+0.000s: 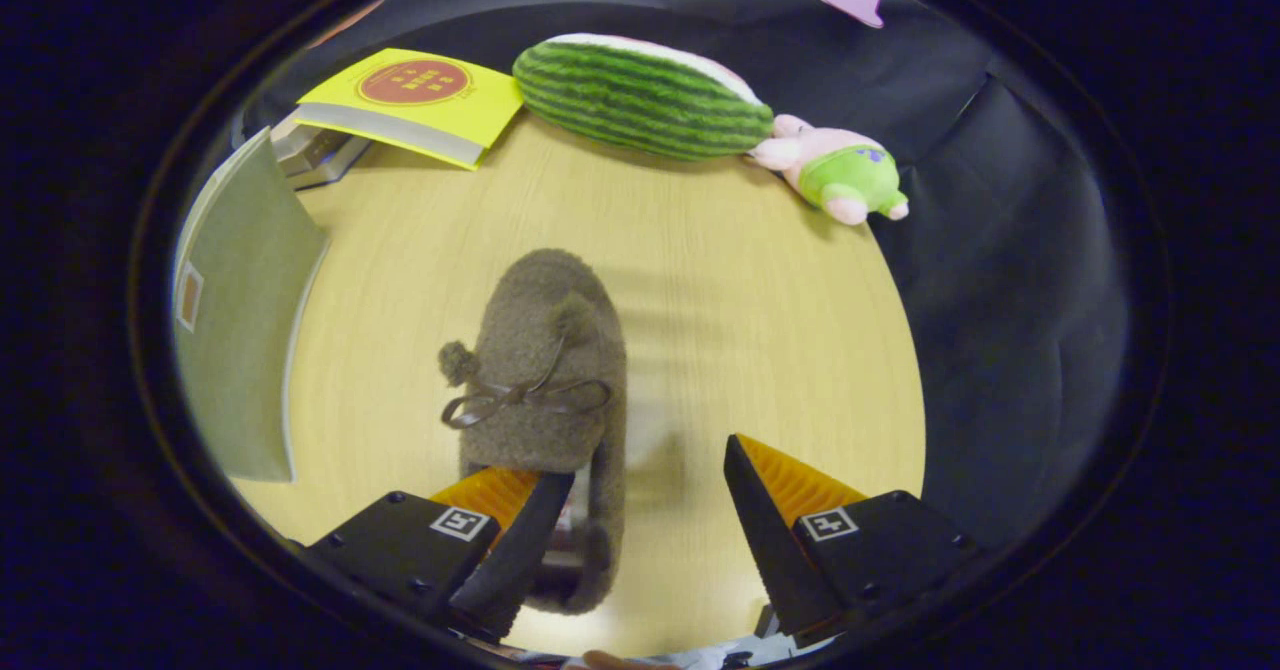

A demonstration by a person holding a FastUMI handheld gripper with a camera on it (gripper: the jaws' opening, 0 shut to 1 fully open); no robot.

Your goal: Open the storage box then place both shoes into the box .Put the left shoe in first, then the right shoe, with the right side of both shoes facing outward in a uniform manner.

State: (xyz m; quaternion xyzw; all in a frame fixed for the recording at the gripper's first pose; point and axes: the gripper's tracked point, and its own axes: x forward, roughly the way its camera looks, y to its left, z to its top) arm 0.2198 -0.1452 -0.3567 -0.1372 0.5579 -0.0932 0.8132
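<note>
**While the fingers stand spread, one reaches into the fuzzy shoe**

With its jaws wide apart, the gripper (640, 495) sits low over a pale wooden table (740, 330). A brown fuzzy shoe (548, 370), tied with a dark bow and small pompoms, lies lengthwise with its toe pointing away. Its heel end sits beside the left finger (505, 515), which appears to reach into the shoe's opening, while the right finger (775, 510) stands well clear over bare wood. Nothing is pinched between them. Off to the left rises a grey-green panel (245, 320). Beyond the shoe, along the far table edge, lie a yellow book (415, 100), a striped watermelon plush (640, 98) and a pink-and-green plush toy (840, 175).
</note>
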